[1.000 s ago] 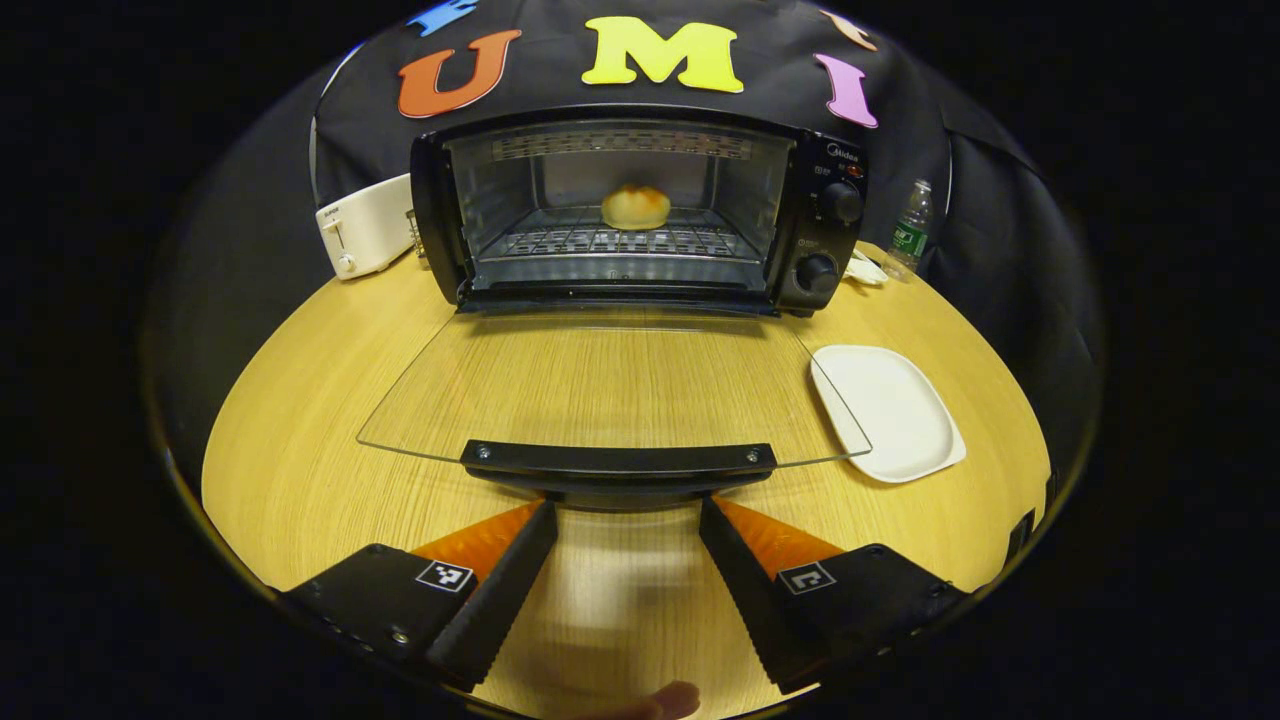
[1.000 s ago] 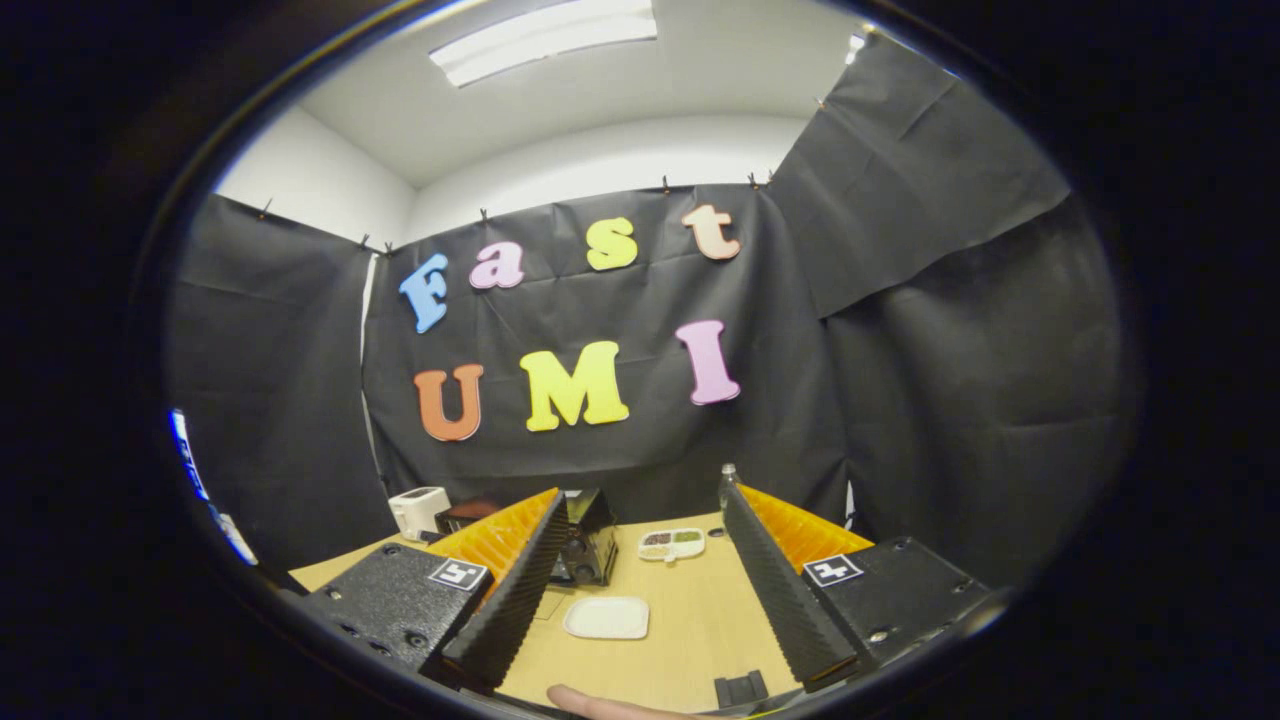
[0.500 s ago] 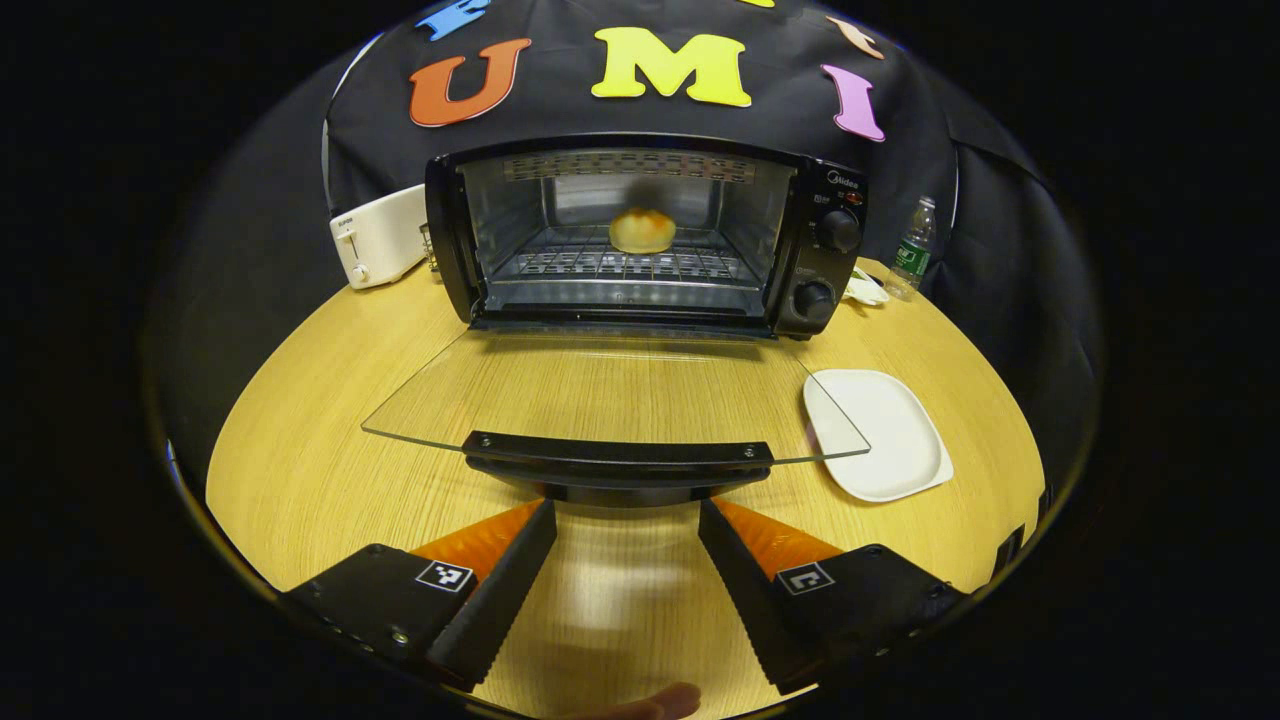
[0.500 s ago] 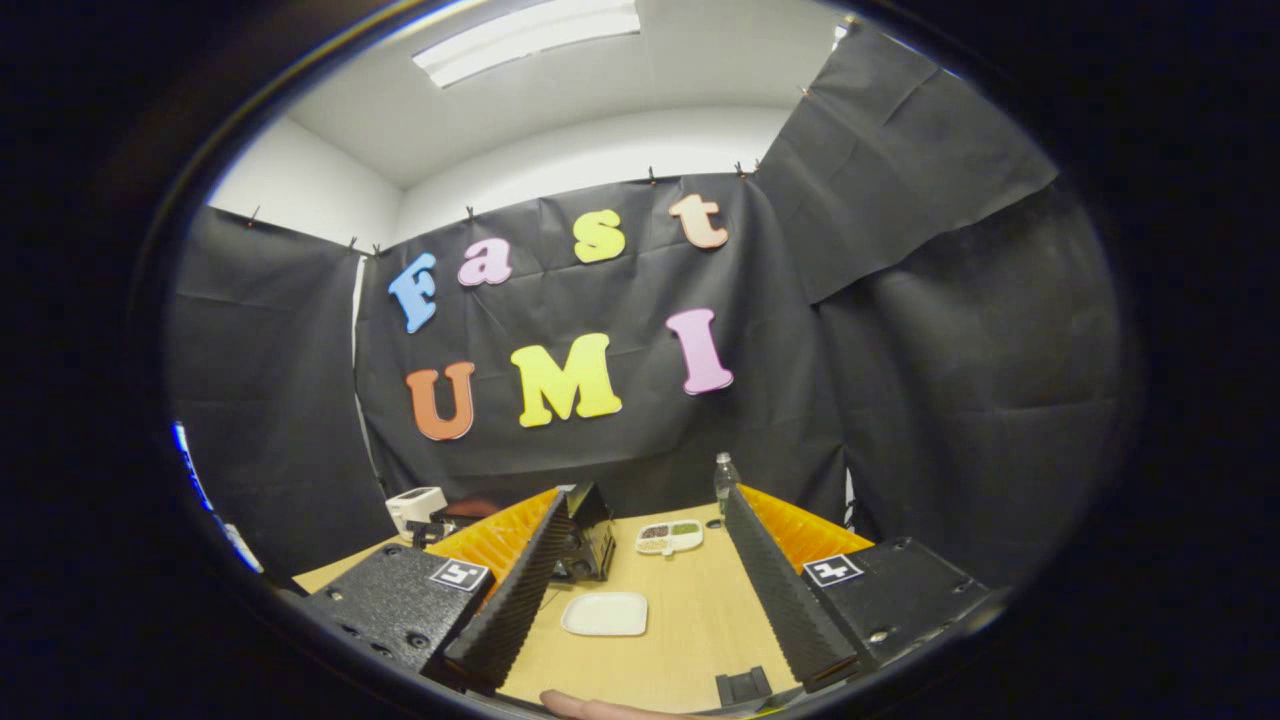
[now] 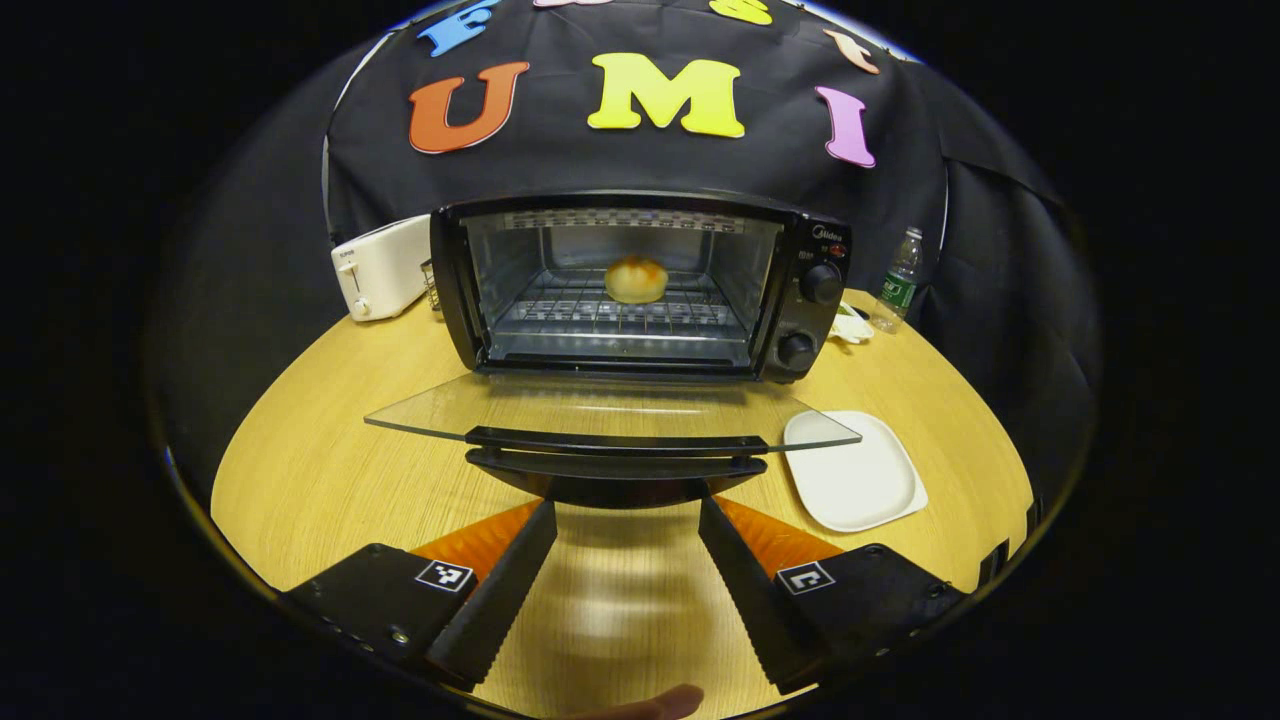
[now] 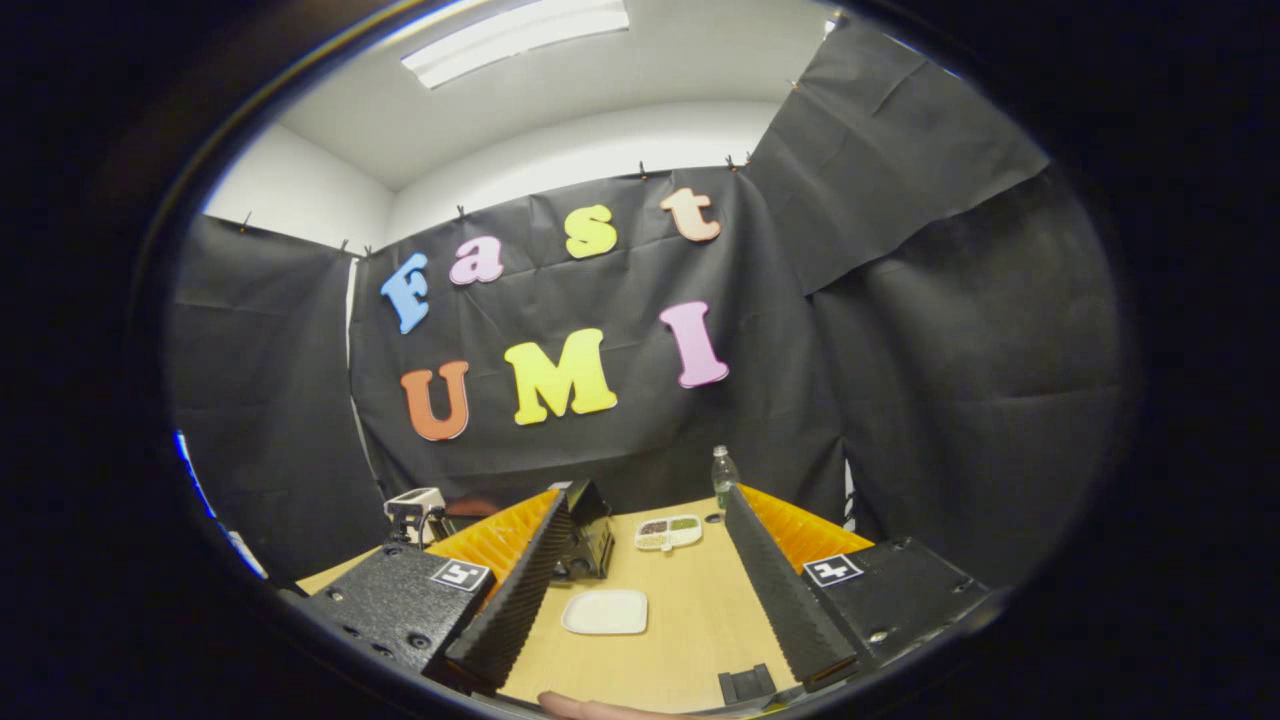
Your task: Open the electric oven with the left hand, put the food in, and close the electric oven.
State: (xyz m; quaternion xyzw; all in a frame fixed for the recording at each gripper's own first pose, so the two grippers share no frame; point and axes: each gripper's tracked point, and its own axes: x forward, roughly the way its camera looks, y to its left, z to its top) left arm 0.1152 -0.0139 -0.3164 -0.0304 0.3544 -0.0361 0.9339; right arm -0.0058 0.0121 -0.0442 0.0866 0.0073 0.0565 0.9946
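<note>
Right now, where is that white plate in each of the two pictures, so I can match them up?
Left gripper view: the white plate lies on the wooden table at lower right, beside the open oven door's right corner.
Right gripper view: the plate lies low in the middle, between that gripper's two fingers.
Shared landmark: the water bottle at the table's back edge.
</note>
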